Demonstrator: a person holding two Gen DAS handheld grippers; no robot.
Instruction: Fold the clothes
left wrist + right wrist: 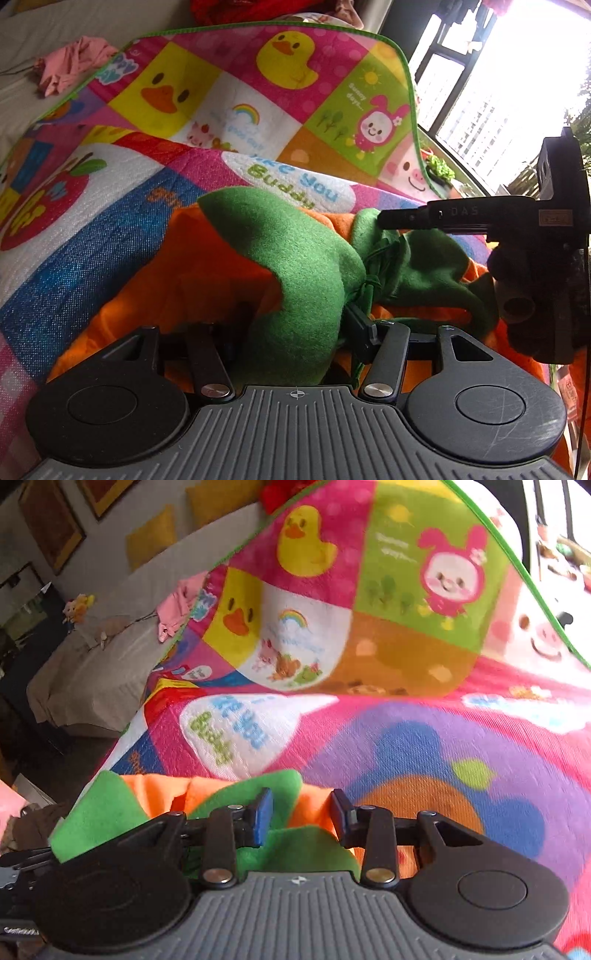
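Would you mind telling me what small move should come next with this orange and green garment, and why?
Probably close the right gripper: its jaws stand open around a green flap of the garment, while the left gripper seems already bunched in green cloth, though its grip is hidden.

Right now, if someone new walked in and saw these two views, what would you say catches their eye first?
Most likely the loud cartoon play mat filling the background, with yellow ducks, a rainbow and a pink bunny, its far end curling upward. Next, the orange and green fleece garment bunched on it directly in front of both tools. The right tool stands open, blue pads showing, over the green fabric, with a small pink cloth off the mat's far left corner.
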